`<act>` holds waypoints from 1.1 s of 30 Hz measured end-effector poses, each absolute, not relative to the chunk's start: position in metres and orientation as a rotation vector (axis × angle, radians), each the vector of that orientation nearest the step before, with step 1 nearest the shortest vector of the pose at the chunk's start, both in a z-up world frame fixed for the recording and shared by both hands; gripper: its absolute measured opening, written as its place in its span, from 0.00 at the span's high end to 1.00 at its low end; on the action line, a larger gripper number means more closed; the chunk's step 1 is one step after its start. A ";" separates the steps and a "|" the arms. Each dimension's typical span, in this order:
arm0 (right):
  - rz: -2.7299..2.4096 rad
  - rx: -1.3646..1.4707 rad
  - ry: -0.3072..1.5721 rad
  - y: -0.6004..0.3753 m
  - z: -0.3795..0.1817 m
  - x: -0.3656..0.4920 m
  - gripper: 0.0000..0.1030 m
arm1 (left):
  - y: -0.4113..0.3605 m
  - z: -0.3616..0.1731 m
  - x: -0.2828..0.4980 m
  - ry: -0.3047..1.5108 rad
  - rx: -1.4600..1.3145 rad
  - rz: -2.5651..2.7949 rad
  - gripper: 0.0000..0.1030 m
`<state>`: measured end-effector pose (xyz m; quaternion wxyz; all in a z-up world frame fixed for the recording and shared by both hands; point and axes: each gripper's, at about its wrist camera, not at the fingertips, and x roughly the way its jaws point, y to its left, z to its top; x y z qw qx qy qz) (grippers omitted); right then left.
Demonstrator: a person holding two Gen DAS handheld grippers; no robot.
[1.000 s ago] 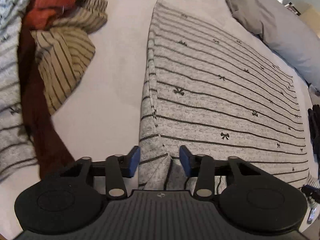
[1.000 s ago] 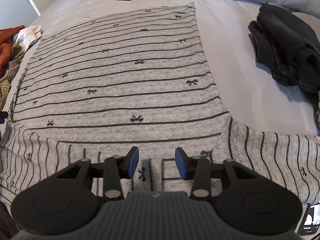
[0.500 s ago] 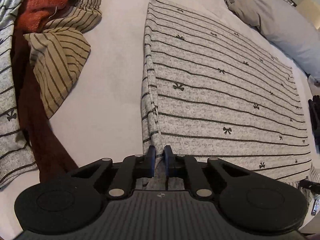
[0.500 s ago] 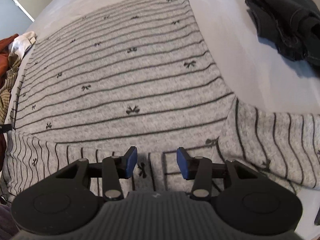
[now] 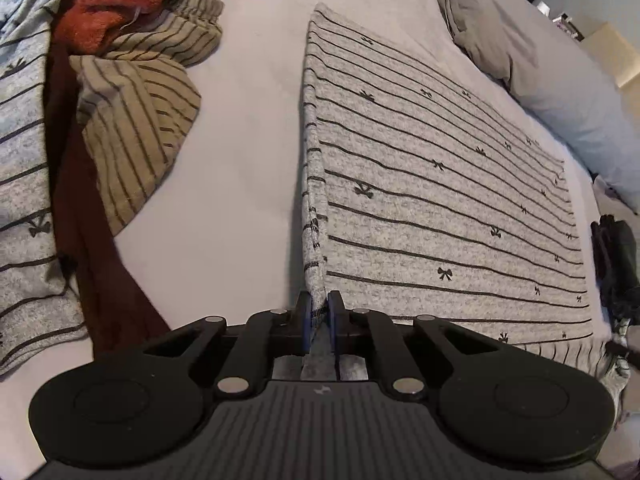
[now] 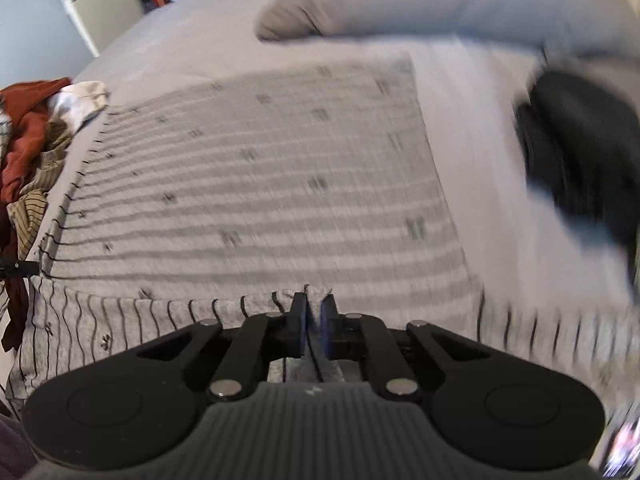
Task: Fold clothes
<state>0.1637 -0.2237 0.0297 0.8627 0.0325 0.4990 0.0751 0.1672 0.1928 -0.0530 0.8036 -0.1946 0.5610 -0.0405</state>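
Here, both the left gripper [image 5: 319, 322] and right gripper [image 6: 313, 320] have jaws clamped on the near edge of the striped top [image 5: 440, 184], whose length runs straight ahead.

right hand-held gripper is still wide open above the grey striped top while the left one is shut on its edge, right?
Not quite. The right hand-held gripper is shut on the grey striped top, as the right wrist view shows. The left hand-held gripper is indeed shut on its edge.

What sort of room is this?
Most likely a bedroom. A striped top lies spread on a bed with a pillow at its head, a heap of clothes to one side, and a door beyond.
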 end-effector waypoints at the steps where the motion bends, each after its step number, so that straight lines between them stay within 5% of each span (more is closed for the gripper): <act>1: 0.171 0.026 1.029 -0.213 0.039 0.175 0.92 | 0.199 -0.054 0.166 1.202 -0.437 -0.088 0.94; 16: 0.350 -0.434 0.782 -0.006 0.126 0.382 0.92 | 0.269 -0.077 0.154 1.200 -0.720 -0.134 0.96; 33: 0.515 -0.570 0.811 0.171 0.011 0.490 0.92 | 0.279 -0.068 0.166 1.123 -0.669 -0.164 0.99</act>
